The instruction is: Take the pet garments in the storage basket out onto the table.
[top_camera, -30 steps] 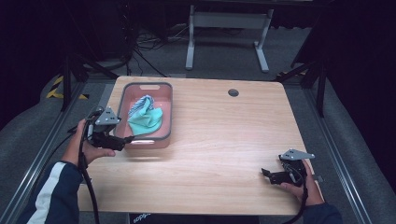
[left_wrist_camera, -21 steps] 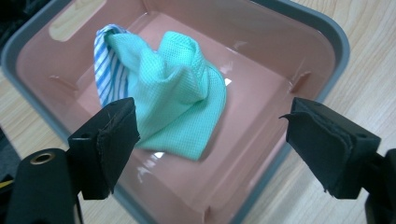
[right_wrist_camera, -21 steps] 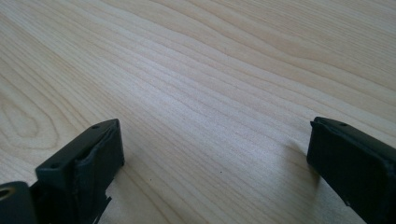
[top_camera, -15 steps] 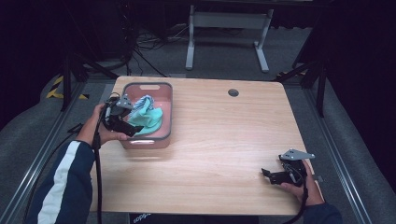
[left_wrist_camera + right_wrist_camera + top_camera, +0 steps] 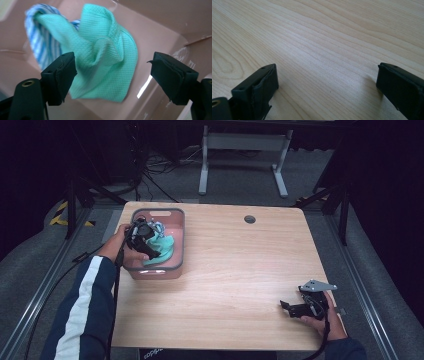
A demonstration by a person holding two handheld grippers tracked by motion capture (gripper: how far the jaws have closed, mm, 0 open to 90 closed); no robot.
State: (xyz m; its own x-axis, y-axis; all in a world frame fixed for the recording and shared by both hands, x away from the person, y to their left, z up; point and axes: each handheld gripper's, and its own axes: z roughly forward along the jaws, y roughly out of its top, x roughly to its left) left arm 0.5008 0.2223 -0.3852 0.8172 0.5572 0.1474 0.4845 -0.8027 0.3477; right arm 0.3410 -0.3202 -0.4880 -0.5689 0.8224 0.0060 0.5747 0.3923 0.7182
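A pink plastic bin (image 5: 176,265) stands at the table's left side. A crumpled teal cloth (image 5: 164,251) (image 5: 107,62) lies in it, partly over a blue-striped cloth (image 5: 37,37). My left gripper (image 5: 152,251) (image 5: 112,75) reaches down into the bin. It is open, with its jaws on either side of the teal cloth and not pressing on it. They have just been closing a little. Near the front right corner, my right gripper (image 5: 286,307) (image 5: 327,85) rests low over the bare wood, open, with nothing between its fingers.
The wooden table (image 5: 240,265) has a round cable hole (image 5: 249,219) near its far edge. A metal stand (image 5: 245,150) and cables lie on the floor beyond the table. Dark rails run along both sides.
My left gripper has moved from beside the bin's front left corner forward and down into the bin, over the teal cloth. The right gripper has stayed put.
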